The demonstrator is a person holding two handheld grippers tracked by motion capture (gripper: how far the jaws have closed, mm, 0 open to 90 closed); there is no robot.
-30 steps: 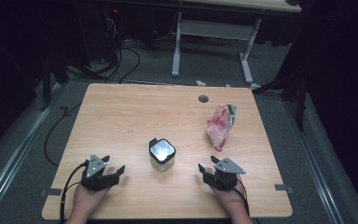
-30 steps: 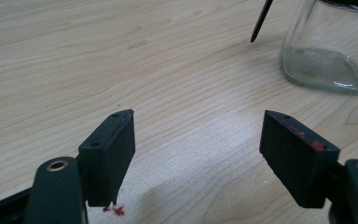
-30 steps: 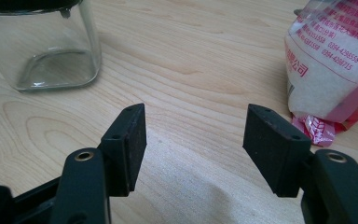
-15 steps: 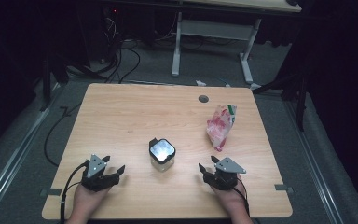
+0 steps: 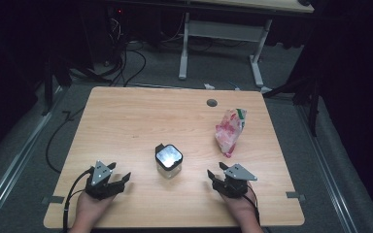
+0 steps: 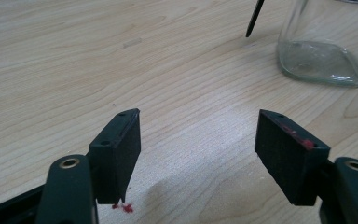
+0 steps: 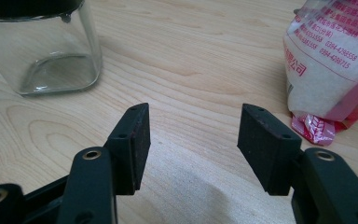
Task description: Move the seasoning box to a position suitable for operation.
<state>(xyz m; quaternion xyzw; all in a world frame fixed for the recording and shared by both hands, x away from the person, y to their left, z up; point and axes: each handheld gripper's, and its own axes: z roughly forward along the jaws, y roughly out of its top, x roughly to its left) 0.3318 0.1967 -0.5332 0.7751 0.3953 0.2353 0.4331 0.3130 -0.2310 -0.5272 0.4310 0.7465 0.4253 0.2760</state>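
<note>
A square clear glass jar with a dark lid stands at the table's front middle. It shows at the upper right of the left gripper view and the upper left of the right gripper view. A red and white bag of white grains lies to its right, close ahead of the right gripper. My left gripper rests left of the jar, open. My right gripper rests right of it, open. Both pairs of jaws have just been closing slightly, with nothing between them.
The wooden table has a round cable hole near its far edge. A white desk frame and cables lie on the floor beyond. A small red mark sits on the wood under the left gripper.
</note>
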